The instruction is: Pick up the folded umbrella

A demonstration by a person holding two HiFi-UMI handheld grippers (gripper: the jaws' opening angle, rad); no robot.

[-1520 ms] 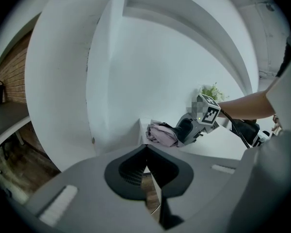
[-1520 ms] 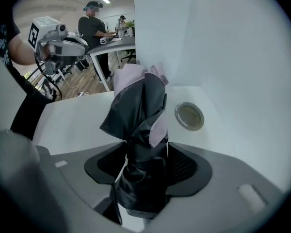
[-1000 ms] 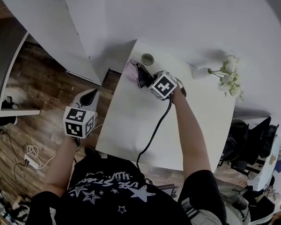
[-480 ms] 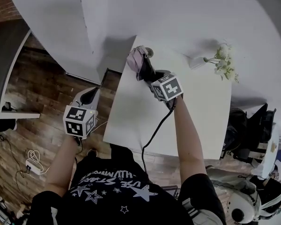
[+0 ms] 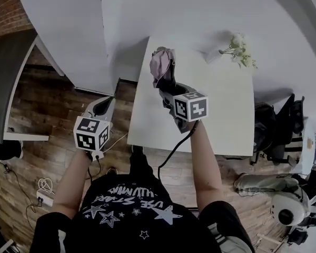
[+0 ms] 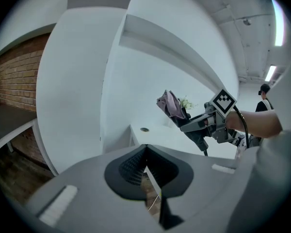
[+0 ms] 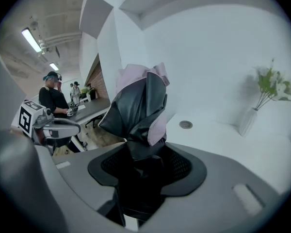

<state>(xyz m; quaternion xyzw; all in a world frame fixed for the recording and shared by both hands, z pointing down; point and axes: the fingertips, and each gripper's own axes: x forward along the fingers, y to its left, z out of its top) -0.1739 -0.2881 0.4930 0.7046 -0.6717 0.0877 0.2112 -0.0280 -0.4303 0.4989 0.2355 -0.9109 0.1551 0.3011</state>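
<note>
The folded umbrella (image 5: 162,67), black with pale pink fabric, stands upright in the air above the white table (image 5: 216,115). My right gripper (image 5: 167,86) is shut on its lower end. In the right gripper view the umbrella (image 7: 138,106) rises out from between the jaws of the right gripper (image 7: 140,164) and hides the fingertips. My left gripper (image 5: 102,105) hangs left of the table over the wood floor. Its jaws meet with nothing in them. From the left gripper (image 6: 146,164) I see the umbrella (image 6: 172,105) held up by the right gripper (image 6: 186,125).
A white vase of flowers (image 5: 234,46) stands at the table's far right corner. A small round disc (image 7: 185,124) lies on the tabletop. White wall panels (image 5: 73,30) stand to the left. A chair with bags (image 5: 276,136) is on the right. A black cable (image 5: 174,146) trails from the right gripper.
The right gripper has risen off the table and rolled, bringing the umbrella from lying low to upright. The left gripper has drifted a little upward.
</note>
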